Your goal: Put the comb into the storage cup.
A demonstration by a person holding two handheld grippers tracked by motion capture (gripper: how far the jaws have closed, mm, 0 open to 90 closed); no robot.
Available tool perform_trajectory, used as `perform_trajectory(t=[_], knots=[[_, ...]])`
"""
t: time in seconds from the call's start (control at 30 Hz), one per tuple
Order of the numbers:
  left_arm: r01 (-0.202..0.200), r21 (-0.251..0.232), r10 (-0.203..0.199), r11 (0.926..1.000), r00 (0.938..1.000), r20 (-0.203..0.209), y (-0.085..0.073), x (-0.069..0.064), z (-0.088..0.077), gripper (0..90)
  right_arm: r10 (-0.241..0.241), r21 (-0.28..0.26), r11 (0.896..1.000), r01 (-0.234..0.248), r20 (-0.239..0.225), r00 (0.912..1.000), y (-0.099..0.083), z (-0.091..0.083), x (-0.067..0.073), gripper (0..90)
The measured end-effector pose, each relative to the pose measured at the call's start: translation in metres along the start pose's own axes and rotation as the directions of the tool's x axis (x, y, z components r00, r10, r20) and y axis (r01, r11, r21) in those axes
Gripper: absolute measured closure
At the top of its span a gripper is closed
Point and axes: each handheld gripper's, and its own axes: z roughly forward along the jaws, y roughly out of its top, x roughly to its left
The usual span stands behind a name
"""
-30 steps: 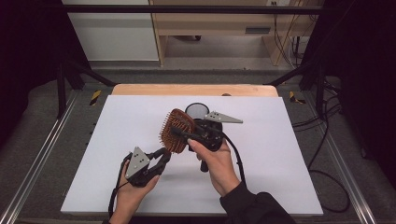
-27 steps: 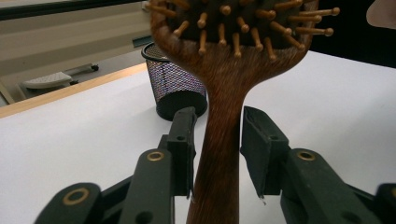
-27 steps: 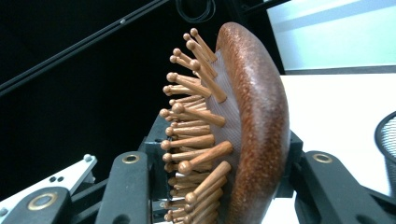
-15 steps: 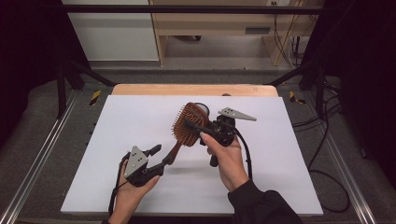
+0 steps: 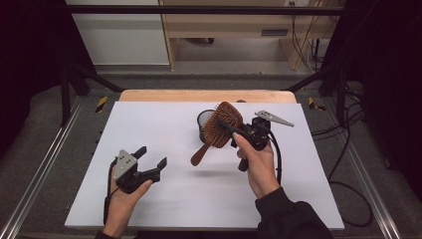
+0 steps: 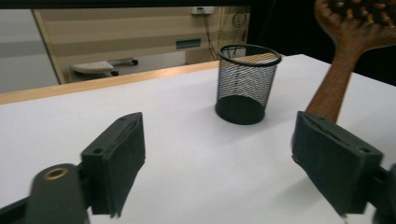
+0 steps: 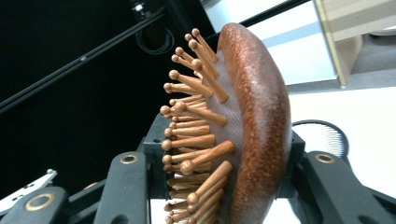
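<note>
Jaws of right gripper (image 5: 234, 133): clamped across the head of a brown wooden paddle hairbrush with wooden pin bristles (image 5: 219, 127), held lifted off the white counter (image 5: 164, 124), handle slanting down toward the left gripper (image 5: 152, 160). Jaws of left gripper: just been opening, now wide apart, nothing between them. Black wire-mesh cylindrical cup (image 6: 246, 83): upright on counter, just behind brush head.
</note>
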Motion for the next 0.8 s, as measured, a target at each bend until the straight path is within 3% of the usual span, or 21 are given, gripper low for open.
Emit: perform_trajectory(t=[0.33,0.8], knots=[[-0.006,-0.007,0.005,1.0,0.9975,-0.07,-0.008,0.022,-0.024,8.9,-0.001,0.003,1.0,0.001,0.058,0.9983,0.006,-0.007,-0.016,52.6],[0.028,-0.009,-0.028,0.9996,0.9942,-0.103,-0.013,0.033,-0.025,7.3,-0.046,0.015,0.999,0.045,0.089,0.9949,0.022,-0.004,-0.012,52.3]])
